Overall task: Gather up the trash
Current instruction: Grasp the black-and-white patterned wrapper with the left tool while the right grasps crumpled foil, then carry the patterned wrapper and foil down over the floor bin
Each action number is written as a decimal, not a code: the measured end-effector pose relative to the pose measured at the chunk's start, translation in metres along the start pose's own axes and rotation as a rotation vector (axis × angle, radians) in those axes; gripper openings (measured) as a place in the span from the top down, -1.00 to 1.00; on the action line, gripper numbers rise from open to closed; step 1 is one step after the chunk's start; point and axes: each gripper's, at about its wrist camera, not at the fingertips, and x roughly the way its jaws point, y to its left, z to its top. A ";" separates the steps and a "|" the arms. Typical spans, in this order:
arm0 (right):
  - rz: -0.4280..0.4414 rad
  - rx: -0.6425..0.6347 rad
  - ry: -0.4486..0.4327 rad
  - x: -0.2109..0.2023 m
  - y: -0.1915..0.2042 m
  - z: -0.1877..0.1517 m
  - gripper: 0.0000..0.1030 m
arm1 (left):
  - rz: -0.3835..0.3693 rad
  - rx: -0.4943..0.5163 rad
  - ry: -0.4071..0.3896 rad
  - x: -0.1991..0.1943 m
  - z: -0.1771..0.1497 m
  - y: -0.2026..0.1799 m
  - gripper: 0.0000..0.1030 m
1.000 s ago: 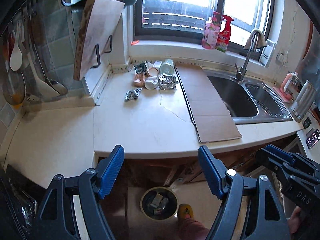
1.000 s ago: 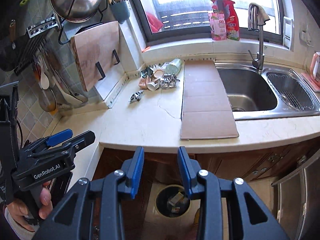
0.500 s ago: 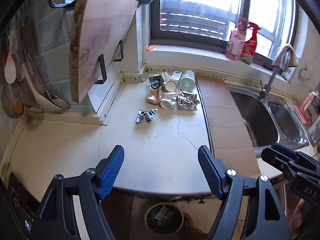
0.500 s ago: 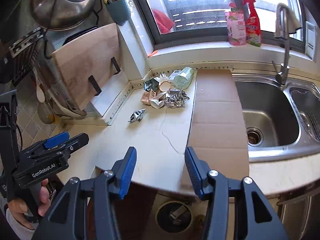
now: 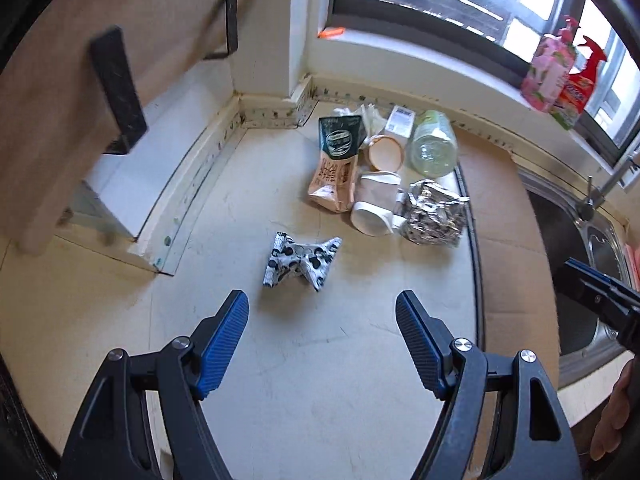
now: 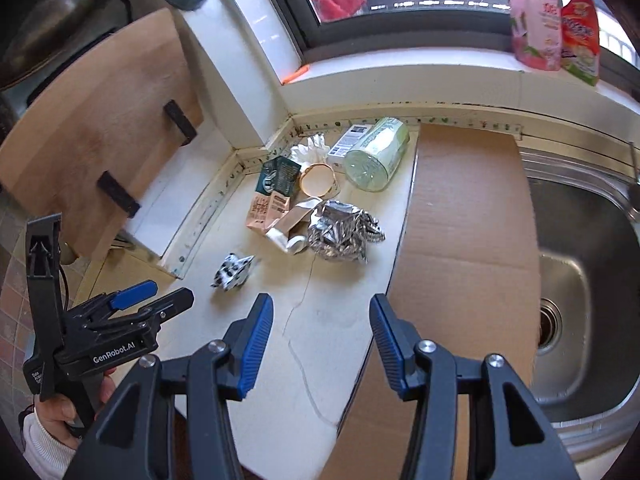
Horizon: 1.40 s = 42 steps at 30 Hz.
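A crumpled black-and-white wrapper [image 5: 300, 261] lies alone on the cream counter, also in the right wrist view [image 6: 233, 271]. Behind it sits a trash pile: a tan and green snack bag [image 5: 337, 164], paper cups [image 5: 378, 204], crumpled foil [image 5: 436, 214] and a clear jar [image 5: 434, 144] on its side. My left gripper [image 5: 322, 312] is open and empty, just short of the wrapper. My right gripper [image 6: 321, 316] is open and empty, above the counter in front of the foil [image 6: 344, 232].
A flat cardboard sheet [image 6: 464, 240] lies on the counter next to the steel sink [image 6: 580, 280]. A wooden cutting board [image 6: 96, 128] leans at the left wall. Two cleaner bottles [image 6: 554, 16] stand on the window sill.
Both grippers have moved forward from the counter's front edge to over the counter, close to the trash. The right gripper's jaws have opened wider. The floor bin has dropped out of view.
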 end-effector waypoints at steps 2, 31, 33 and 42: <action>0.010 0.010 0.025 0.019 -0.006 0.014 0.02 | 0.004 0.001 0.024 0.019 0.008 0.001 -0.45; 0.161 0.101 0.215 0.156 -0.037 0.070 -0.07 | -0.088 -0.098 0.191 0.122 0.040 0.022 0.27; 0.163 0.071 0.211 0.156 -0.033 0.067 -0.04 | -0.088 -0.099 0.183 0.121 0.038 0.021 0.29; 0.137 -0.013 0.181 0.136 -0.013 0.047 -0.01 | -0.110 -0.123 0.156 0.104 0.025 0.017 0.42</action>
